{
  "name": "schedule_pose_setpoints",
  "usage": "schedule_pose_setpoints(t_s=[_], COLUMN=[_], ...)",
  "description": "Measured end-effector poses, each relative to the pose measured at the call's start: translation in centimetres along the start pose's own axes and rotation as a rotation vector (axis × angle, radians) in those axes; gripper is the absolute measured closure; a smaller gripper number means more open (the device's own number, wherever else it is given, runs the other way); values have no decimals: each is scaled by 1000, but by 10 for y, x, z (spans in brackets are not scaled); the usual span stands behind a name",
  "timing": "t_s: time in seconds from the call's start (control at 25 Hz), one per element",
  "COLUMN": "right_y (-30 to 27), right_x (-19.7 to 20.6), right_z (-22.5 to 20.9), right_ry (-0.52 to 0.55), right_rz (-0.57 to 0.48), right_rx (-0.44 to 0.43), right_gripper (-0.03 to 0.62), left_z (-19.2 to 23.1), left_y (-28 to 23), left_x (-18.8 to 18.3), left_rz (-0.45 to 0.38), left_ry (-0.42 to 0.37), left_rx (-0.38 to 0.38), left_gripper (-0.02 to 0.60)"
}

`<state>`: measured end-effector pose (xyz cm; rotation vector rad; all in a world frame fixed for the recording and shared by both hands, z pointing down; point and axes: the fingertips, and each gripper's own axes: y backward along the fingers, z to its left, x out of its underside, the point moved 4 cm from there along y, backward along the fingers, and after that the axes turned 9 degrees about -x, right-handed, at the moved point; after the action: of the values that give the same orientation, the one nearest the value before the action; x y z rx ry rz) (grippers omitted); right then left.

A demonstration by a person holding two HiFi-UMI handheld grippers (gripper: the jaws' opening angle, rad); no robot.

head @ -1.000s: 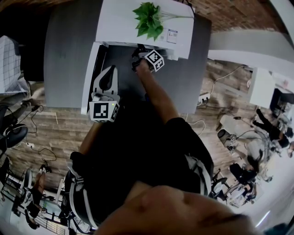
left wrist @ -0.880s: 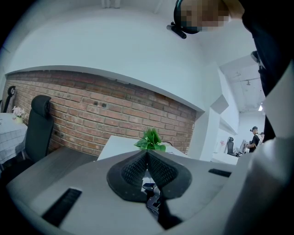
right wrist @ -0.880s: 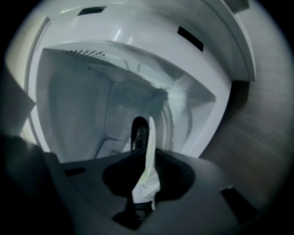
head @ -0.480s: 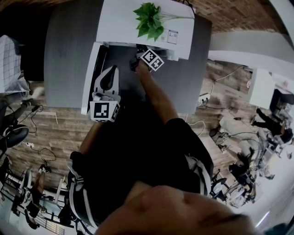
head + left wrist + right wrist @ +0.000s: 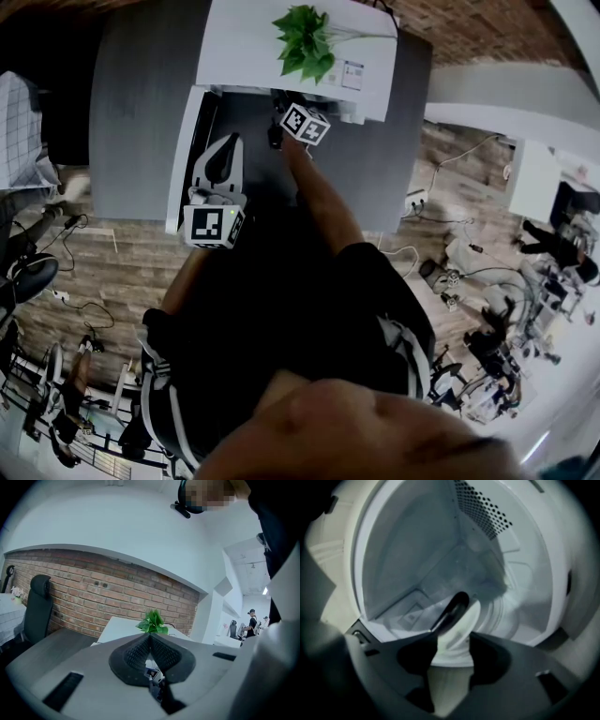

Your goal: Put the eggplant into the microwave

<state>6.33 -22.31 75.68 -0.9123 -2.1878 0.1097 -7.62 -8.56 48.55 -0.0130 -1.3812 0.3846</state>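
The white microwave (image 5: 253,56) stands on the grey table (image 5: 141,112) with its door (image 5: 185,155) swung out to the left. My right gripper (image 5: 278,117) reaches into the oven mouth. In the right gripper view its jaws (image 5: 450,656) are opening. The dark eggplant (image 5: 452,611) lies just ahead of them on the pale turntable (image 5: 461,630) inside the white cavity (image 5: 417,550), and the pads do not press on it. My left gripper (image 5: 223,150) hovers beside the open door. Its black pads (image 5: 150,639) meet with nothing between them.
A green potted plant (image 5: 305,39) sits on top of the microwave and also shows in the left gripper view (image 5: 152,621). A brick wall (image 5: 93,592) runs behind the table. Office chairs and people (image 5: 525,309) are on the wooden floor to the right.
The right gripper's marker cube has rolled at the microwave mouth and shifted slightly. The left gripper has stayed where it was.
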Motion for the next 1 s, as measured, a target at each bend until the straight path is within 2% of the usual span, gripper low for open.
schedule_pose_setpoints(t_s=[0.2, 0.6, 1.0], right_y=[2, 6, 7], right_x=[2, 8, 13], right_z=[5, 9, 8], right_ry=[180, 391, 454], right_rz=[94, 220, 299], right_rx=[0, 24, 58], right_gripper=[368, 368, 368], left_z=[1, 0, 1], left_y=[0, -1, -1], left_x=[-1, -2, 0], left_rz=[-3, -4, -3], left_ry=[0, -18, -5], left_rx=[3, 18, 15], left_gripper=[546, 546, 546])
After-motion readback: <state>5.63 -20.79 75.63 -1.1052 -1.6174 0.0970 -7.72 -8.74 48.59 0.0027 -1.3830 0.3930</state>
